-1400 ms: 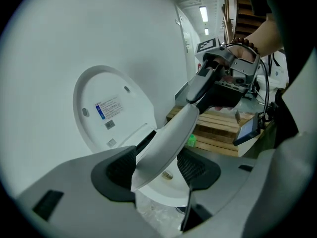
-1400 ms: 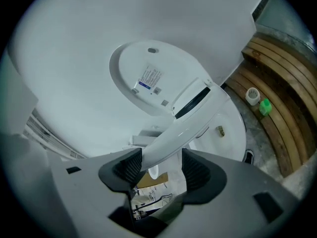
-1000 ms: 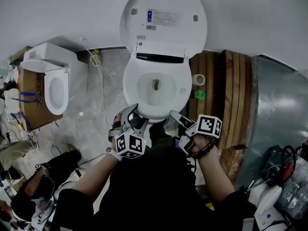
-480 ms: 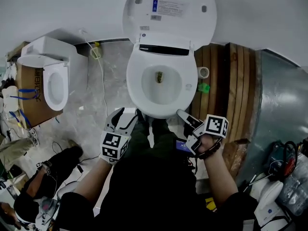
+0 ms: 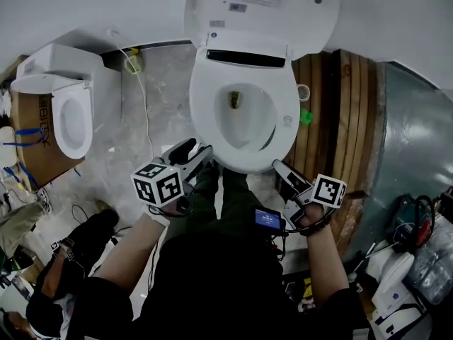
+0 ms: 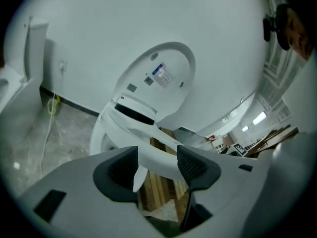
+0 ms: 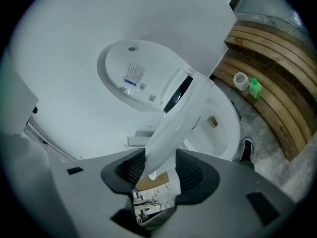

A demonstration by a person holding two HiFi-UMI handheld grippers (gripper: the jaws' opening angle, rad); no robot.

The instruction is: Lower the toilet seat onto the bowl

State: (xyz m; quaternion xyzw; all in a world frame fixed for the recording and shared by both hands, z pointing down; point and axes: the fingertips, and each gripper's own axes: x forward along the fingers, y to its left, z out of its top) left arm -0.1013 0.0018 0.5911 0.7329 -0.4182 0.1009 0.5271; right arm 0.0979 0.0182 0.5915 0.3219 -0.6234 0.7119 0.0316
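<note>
**A:** Where does the toilet seat (image 5: 204, 112) sit from your tongs?

**B:** Straight ahead of me. Its long axis runs from the hinge at the wall out to the front rim, which is the end nearest me. It isn't flat: in the right gripper view it rises edge-on as a tilted white band (image 7: 173, 123), with the bowl (image 7: 223, 128) open below and to the right of it.

**A:** Who has it?

**B:** My right tongs (image 7: 159, 170) are pressed onto the front rim, which fills the gap between the ribbed dark pads. My left tongs (image 6: 157, 165) are spread wider. The rim (image 6: 158, 157) crosses their gap at a slant, and I can't tell whether a pad touches it. From above, the left tongs (image 5: 192, 151) are at the front-left of the rim and the right tongs (image 5: 283, 176) at the front-right, about equally near.

**A:** So which way is the move?

**B:** Down, I'd judge, swinging about the hinge until the ring meets the bowl's edge. The lid (image 5: 262, 6) stands up against the wall, out of the way.

**A:** What about surfaces?

**B:** The seat is a smooth, glossy oval ring of hard plastic, and it looks slippery under the pads. The bowl is glazed ceramic. Wooden planks (image 5: 333, 119) lie to its right, and the floor (image 5: 166, 105) is veined stone.
</note>
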